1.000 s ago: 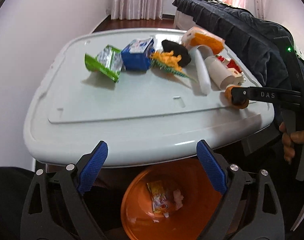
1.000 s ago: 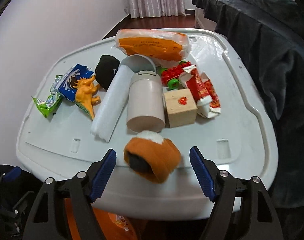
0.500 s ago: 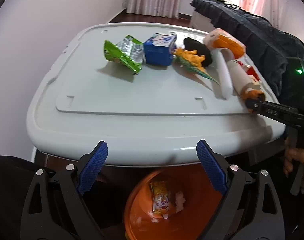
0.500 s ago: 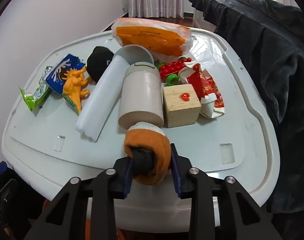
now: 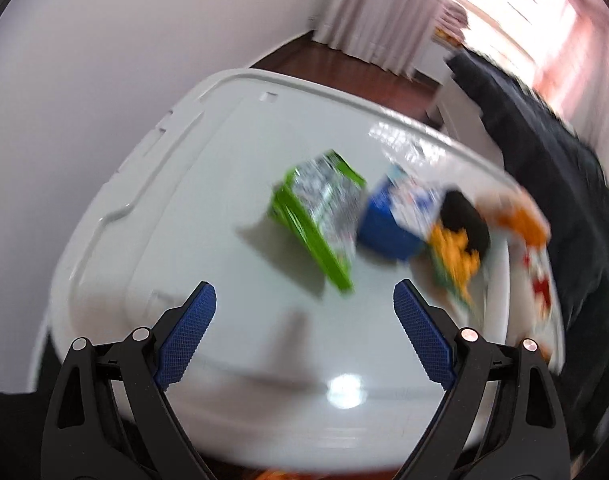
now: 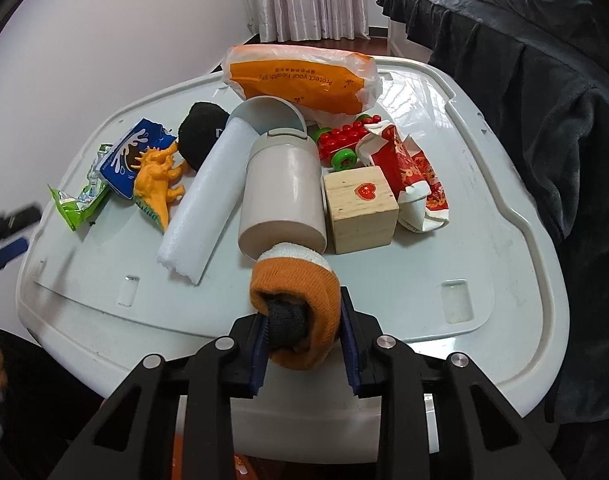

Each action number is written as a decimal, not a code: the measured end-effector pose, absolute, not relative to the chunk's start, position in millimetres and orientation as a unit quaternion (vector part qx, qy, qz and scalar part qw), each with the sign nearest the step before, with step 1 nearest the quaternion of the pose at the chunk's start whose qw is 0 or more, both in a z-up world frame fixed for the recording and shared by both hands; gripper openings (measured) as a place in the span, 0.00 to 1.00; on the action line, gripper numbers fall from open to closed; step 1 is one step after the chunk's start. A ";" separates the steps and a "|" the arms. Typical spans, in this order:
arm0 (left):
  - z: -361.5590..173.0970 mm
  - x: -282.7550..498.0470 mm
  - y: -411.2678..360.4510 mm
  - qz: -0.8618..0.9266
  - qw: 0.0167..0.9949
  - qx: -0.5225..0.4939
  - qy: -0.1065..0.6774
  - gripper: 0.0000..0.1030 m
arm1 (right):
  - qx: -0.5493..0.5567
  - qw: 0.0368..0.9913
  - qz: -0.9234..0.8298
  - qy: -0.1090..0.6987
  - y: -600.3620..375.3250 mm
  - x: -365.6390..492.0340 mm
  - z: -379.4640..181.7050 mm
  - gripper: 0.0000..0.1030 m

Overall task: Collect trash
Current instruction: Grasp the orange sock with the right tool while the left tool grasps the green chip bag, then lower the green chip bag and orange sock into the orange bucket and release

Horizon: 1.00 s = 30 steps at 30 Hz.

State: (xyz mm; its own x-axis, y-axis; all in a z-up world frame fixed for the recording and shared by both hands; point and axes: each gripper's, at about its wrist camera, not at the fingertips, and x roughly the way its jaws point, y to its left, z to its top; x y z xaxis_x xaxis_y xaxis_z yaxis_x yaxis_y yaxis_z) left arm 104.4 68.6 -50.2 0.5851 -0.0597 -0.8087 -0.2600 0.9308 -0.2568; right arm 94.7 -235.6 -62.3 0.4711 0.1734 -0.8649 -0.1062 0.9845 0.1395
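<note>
Right claw (image 6: 304, 340) clenched on the orange sock roll (image 6: 294, 304) at the bench (image 6: 504, 272) edge, left claw (image 5: 304, 340) released facing the green wrapper (image 5: 318, 216); next: likely carry the roll off to the bin.

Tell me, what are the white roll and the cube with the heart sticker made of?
The white roll looks like foam: matte, with a ragged, crumbly cut end. The cube looks like unfinished pale wood, with visible grain lines on its faces.
</note>
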 end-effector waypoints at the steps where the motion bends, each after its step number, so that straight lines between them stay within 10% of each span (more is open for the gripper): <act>1: -53.2 113.5 73.2 0.067 0.869 -0.189 0.453 0.86 | 0.033 0.857 0.081 0.508 -235.7 94.7 -62.4 0.30; 11: -81.5 158.9 69.8 0.118 0.854 -0.186 0.471 0.78 | 0.033 0.856 0.080 0.509 -234.5 95.1 -62.9 0.31; 15: -90.5 163.3 64.1 0.129 0.857 -0.167 0.471 0.58 | 0.033 0.856 0.080 0.509 -234.6 95.2 -63.1 0.32; 19: -93.8 165.6 57.9 0.134 0.868 -0.136 0.458 0.17 | 0.032 0.856 0.080 0.509 -234.3 95.2 -62.9 0.32; 30: -73.0 147.4 55.7 0.132 0.889 -0.093 0.429 0.10 | 0.042 0.859 0.092 0.503 -233.2 93.7 -59.3 0.31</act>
